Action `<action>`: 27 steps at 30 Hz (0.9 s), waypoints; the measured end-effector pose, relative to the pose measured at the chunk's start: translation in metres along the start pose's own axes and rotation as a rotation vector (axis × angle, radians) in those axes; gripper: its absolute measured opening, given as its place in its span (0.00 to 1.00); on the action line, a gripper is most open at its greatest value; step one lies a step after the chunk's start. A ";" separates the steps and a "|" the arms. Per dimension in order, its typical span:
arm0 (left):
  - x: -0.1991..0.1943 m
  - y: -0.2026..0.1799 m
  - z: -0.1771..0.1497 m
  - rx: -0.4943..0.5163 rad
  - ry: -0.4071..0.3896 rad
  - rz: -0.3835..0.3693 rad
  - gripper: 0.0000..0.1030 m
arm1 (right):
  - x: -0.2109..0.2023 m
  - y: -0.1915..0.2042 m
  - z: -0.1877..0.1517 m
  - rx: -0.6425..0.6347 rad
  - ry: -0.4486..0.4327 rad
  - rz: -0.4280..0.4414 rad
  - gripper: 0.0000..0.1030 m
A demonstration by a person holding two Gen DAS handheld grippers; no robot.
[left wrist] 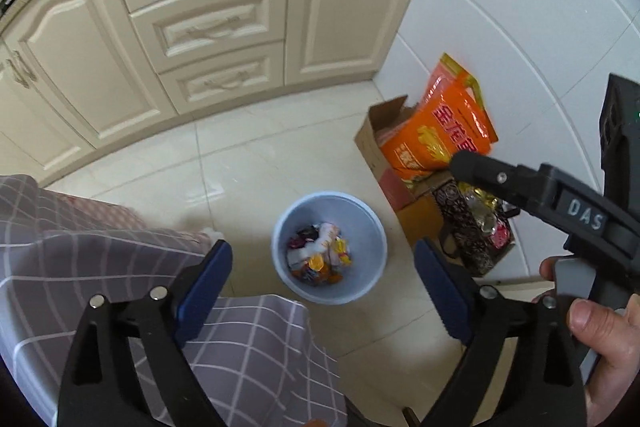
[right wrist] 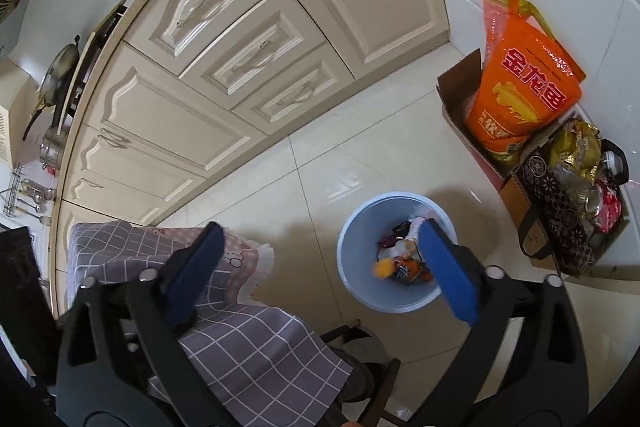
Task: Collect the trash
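Note:
A light blue bin (left wrist: 376,227) stands on the tiled floor and holds several colourful snack wrappers (left wrist: 320,257). It also shows in the right wrist view (right wrist: 352,231), with the wrappers (right wrist: 400,259) inside, one orange piece blurred. My left gripper (left wrist: 324,287) is open and empty, high above the bin, beside the table edge. My right gripper (right wrist: 320,271) is open and empty, its right finger (right wrist: 448,267) over the bin's rim. The right gripper's body also shows in the left wrist view (left wrist: 532,187), held by a hand.
A table with a grey checked cloth (left wrist: 100,267) is at the lower left, also in the right wrist view (right wrist: 256,347). Cream cabinets (left wrist: 208,27) stand behind. An orange rice bag (left wrist: 444,123) in a cardboard box and a patterned bag (right wrist: 568,211) of items stand by the white wall.

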State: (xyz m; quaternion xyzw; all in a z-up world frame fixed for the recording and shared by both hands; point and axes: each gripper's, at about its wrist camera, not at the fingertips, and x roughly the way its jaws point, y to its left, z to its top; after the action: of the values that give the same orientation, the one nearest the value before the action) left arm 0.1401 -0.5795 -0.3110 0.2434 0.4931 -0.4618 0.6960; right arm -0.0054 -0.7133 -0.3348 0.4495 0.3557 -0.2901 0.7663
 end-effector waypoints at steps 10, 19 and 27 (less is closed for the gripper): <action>-0.058 0.011 -0.007 -0.022 -0.133 0.036 0.90 | -0.027 0.025 -0.003 -0.043 -0.045 -0.014 0.94; -0.144 0.018 -0.022 -0.038 -0.321 0.073 0.90 | -0.083 0.080 -0.005 -0.131 -0.141 0.031 0.94; -0.233 0.059 -0.062 -0.111 -0.496 0.181 0.91 | -0.131 0.168 -0.026 -0.287 -0.204 0.146 0.94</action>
State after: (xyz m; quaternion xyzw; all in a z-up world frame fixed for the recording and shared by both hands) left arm 0.1435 -0.4097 -0.1299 0.1274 0.3082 -0.4156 0.8462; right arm 0.0402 -0.6014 -0.1571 0.3282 0.2804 -0.2241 0.8737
